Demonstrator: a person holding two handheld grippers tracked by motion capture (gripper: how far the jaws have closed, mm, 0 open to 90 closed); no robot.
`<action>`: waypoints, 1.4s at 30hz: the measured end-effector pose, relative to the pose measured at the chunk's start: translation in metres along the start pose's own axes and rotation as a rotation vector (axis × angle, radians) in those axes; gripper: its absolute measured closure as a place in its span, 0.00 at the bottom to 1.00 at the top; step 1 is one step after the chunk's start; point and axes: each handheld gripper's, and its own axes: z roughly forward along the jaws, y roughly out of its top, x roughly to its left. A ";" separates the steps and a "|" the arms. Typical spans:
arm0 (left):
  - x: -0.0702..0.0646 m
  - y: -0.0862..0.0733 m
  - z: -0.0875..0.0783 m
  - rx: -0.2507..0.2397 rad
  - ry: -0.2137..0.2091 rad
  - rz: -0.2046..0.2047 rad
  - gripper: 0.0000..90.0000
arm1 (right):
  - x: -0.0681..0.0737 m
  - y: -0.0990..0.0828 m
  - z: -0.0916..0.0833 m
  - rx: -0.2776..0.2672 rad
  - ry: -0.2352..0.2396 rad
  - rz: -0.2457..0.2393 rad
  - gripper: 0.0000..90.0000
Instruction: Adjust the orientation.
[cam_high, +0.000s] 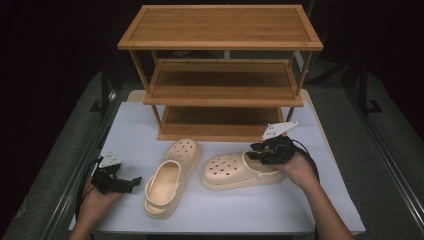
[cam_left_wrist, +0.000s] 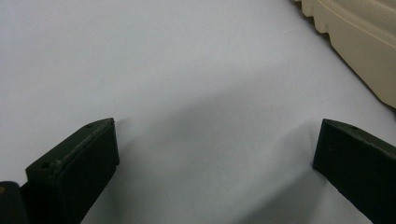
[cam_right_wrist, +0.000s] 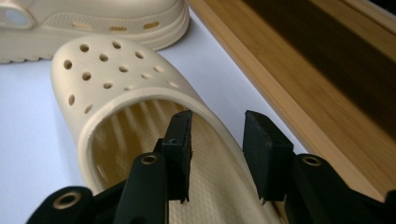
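Two beige perforated clogs lie on the white table. The left clog (cam_high: 170, 177) points away from me. The right clog (cam_high: 230, 170) (cam_right_wrist: 116, 74) lies crosswise, toe to the left. My right gripper (cam_high: 256, 150) (cam_right_wrist: 217, 126) hovers at this clog's heel end, open. One jaw is over the foot opening and the other over the side wall, with the rim passing under the gap and no pad pressing on it. My left gripper (cam_high: 134, 182) (cam_left_wrist: 217, 140) rests open near the table's left front, nothing between its jaws, the left clog's sole (cam_left_wrist: 359, 37) just beyond.
A three-tier wooden shoe rack (cam_high: 220, 27) (cam_right_wrist: 289, 79) stands at the back of the table (cam_high: 130, 125), its bottom shelf right behind the clogs. The second clog (cam_right_wrist: 93, 23) lies ahead in the right gripper view. Dark floor surrounds the table.
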 end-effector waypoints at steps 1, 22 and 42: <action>0.000 0.000 0.000 0.000 0.000 0.000 0.00 | 0.000 0.000 0.001 0.002 0.009 -0.007 0.67; 0.000 0.000 0.000 0.000 -0.001 -0.001 0.00 | -0.005 -0.001 0.002 0.015 -0.008 -0.063 0.91; 0.000 0.000 0.000 0.000 0.000 0.000 0.00 | -0.005 -0.034 -0.041 0.042 -0.071 0.045 0.94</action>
